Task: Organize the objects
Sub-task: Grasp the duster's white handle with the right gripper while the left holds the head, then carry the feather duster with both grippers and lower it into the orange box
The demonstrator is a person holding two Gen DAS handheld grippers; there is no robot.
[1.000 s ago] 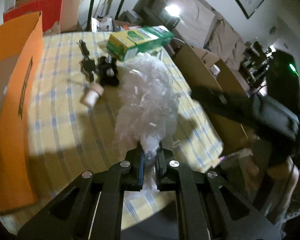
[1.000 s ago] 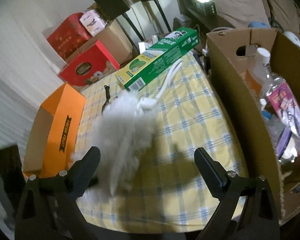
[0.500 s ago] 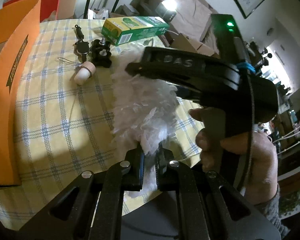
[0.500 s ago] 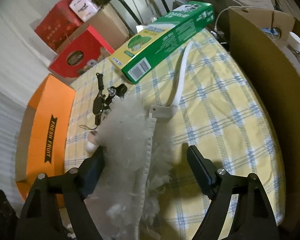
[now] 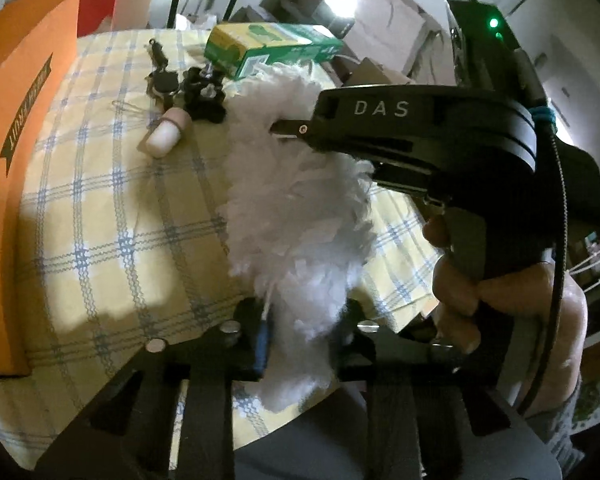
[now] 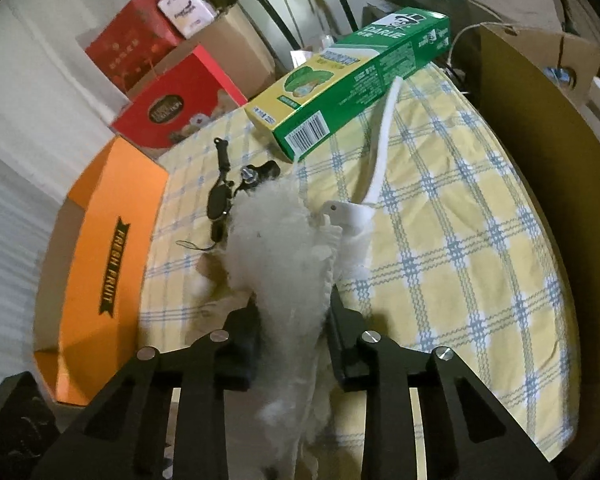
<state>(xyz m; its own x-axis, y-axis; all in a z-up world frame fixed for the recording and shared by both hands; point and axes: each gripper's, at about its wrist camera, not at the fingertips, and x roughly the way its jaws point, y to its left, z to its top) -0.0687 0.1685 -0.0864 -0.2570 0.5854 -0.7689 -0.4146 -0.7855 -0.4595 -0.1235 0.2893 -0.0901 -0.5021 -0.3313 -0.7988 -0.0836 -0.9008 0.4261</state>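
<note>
Right wrist view first: the yellow-checked table (image 6: 480,240) carries most of the scene, with the orange fruit box (image 6: 100,272) at nine o'clock and a brown carton (image 6: 540,120) at two o'clock — both open, so either looks a likely bin for the sorting. A green toothpaste box (image 6: 352,80) lies flat at twelve o'clock, out of the way.

The white feather duster (image 6: 284,264) runs from six o'clock toward the centre, its white handle (image 6: 380,152) pointing on toward one. The right gripper (image 6: 294,336) has its jaws drawn in around the fluff, pads touching it on both sides, probably to take over the load.

In the left wrist view the left gripper (image 5: 304,336) also has its jaws partly apart around the duster's base, and whether they pinch it I cannot tell — this reads as a hand-over.

Smaller items sit at eleven o'clock: a black key fob (image 5: 162,80), a black clip (image 5: 202,96) and a little white capsule (image 5: 166,136), untouched.
</note>
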